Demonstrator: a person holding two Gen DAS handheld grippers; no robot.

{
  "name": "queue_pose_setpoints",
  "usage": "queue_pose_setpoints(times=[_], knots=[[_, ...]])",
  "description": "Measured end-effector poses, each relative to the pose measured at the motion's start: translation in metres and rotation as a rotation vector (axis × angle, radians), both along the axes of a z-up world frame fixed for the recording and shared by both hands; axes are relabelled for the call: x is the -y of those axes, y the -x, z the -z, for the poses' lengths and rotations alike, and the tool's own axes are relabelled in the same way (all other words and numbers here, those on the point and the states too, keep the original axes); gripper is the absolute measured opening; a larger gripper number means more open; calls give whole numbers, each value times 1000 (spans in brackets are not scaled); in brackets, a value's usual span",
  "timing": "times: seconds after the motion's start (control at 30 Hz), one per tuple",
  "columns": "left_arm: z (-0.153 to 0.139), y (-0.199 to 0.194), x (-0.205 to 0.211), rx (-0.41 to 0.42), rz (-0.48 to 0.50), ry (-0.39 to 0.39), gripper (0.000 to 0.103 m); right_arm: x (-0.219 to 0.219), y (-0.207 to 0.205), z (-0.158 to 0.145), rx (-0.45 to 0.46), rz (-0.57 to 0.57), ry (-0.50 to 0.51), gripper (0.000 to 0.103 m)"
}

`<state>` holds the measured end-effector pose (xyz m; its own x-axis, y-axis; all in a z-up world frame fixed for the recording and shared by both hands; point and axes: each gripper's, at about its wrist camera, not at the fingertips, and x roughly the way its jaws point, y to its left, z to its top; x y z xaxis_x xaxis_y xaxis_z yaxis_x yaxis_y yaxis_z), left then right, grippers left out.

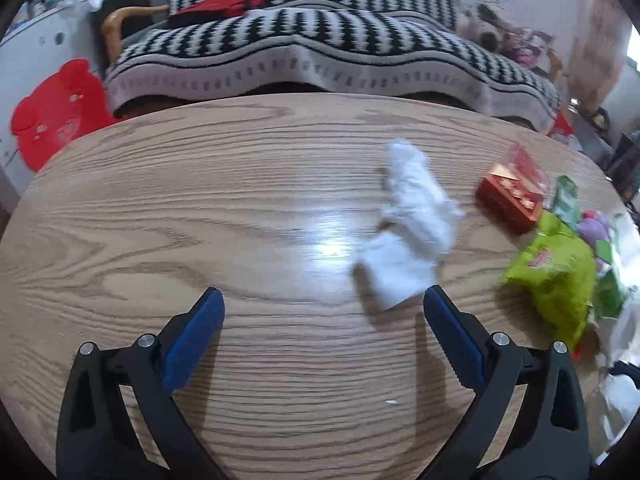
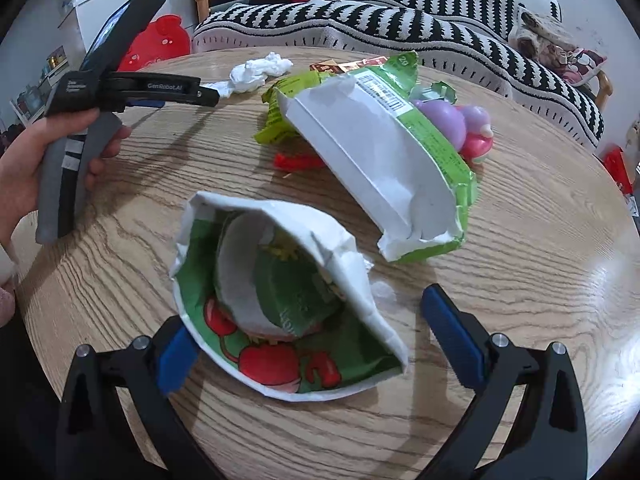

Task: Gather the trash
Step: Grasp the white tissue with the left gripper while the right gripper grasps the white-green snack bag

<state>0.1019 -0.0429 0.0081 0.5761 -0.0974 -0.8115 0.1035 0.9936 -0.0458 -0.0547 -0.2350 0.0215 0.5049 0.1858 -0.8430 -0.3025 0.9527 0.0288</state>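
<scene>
On a round wooden table (image 1: 160, 208), the left gripper (image 1: 322, 304) gapes wide just short of a crumpled white tissue (image 1: 412, 224) right of centre, apparently lining up a grab, while the right gripper (image 2: 304, 324) spreads wide around an open green snack bag (image 2: 288, 304) at the frame's bottom centre.

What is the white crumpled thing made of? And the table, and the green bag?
The white crumpled thing looks like soft tissue paper: matte, fuzzy at the edges, wrinkled. The table looks like wood or a wood-pattern coating: brown grain lines with a shiny glare patch. The green bag seems thin plastic or coated paper: printed outside, plain white inside, creased and torn open.
</scene>
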Motion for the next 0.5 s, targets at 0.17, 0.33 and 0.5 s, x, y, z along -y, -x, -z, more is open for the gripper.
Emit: queue_pose_setpoints(times=[0.17,0.33,0.5], knots=[[4,-15,25,1,94,-62,97,1,-2,-1,-5,10,2,98],[-3,-22,26,54,108,-66,2,0,-2,-8,9,32,-8,65],[-5,-16,25,24,114,-27,2,6,-4,-9,15,65,-21,64]])
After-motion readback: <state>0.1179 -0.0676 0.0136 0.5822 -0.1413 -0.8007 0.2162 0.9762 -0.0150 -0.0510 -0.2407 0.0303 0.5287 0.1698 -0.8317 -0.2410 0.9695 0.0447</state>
